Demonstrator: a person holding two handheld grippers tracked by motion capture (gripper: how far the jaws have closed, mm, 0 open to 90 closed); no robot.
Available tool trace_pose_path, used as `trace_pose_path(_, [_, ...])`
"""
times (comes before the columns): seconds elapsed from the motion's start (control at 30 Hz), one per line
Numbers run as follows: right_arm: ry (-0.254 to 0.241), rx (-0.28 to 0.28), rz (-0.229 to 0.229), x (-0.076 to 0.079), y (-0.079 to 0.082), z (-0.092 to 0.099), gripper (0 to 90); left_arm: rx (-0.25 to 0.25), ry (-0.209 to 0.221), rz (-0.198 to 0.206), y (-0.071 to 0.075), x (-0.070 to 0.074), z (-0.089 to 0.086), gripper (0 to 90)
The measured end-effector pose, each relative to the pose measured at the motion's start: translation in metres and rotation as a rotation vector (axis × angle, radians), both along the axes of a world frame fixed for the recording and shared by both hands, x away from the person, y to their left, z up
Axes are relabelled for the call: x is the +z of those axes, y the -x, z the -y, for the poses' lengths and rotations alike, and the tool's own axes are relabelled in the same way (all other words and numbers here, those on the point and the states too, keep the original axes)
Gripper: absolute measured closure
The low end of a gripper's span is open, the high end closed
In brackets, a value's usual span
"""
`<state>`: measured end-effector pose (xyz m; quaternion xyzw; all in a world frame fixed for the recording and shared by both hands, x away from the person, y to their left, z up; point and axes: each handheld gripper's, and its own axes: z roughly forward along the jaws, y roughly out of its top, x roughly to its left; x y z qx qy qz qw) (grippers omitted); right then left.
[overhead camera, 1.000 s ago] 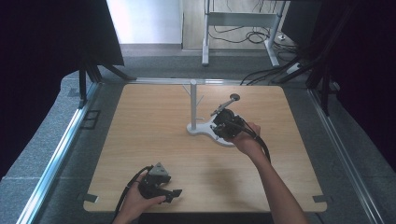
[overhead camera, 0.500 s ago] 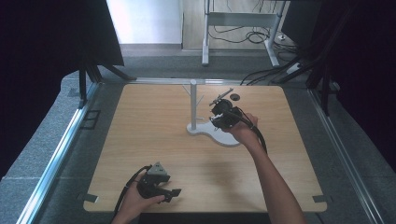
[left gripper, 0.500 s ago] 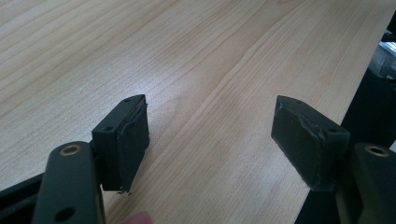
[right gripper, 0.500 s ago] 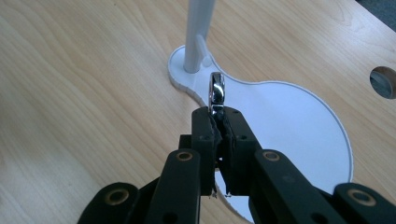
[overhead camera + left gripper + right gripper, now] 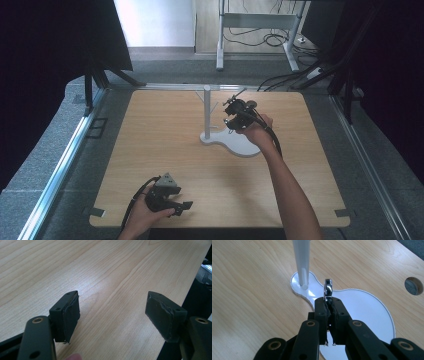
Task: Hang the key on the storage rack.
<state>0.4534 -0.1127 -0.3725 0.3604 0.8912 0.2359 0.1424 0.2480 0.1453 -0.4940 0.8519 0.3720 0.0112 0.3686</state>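
Note:
My right gripper (image 5: 231, 115) hovers over the white stand's base (image 5: 242, 146), just right of its upright post (image 5: 206, 112). Seen in the right gripper view, the right gripper (image 5: 328, 302) is shut on a shiny metal ring (image 5: 328, 288), which stands on edge above the pads. Beyond the ring rise the post (image 5: 302, 262) and one short peg on it. The flat white base (image 5: 364, 310) lies underneath. Near the table's front edge, left of centre, my left gripper (image 5: 181, 205) rests in a hand. In its own view the left gripper (image 5: 112, 312) stands open with bare wood between the pads.
The wooden table (image 5: 150, 145) has a round hole (image 5: 414, 285) to the right of the stand. A metal rail (image 5: 65, 160) runs along the left side. Cables and a desk frame (image 5: 260, 20) lie on the floor beyond the far edge.
My right gripper has carried the ring away from the person and slightly left, closer to the post's pegs. The left gripper has stayed where it was.

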Motion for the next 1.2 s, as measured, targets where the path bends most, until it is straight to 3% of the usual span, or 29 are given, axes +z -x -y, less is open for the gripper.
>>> trace_pose_path(0.47, [0.027, -0.019, -0.006, 0.0, -0.017, -0.009, 84.6, -0.002, 0.011, 0.003, 0.0, 0.002, -0.002, 28.1])
trace_pose_path(0.9, [-0.021, -0.043, -0.006, 0.003, -0.029, -0.004, 84.6, -0.004, 0.012, 0.002, -0.001, 0.002, -0.003, 28.3])
trace_pose_path(1.2, [0.0, -0.059, -0.011, 0.009, -0.045, -0.005, 84.6, 0.003, 0.019, -0.002, -0.001, 0.001, -0.004, 28.3])
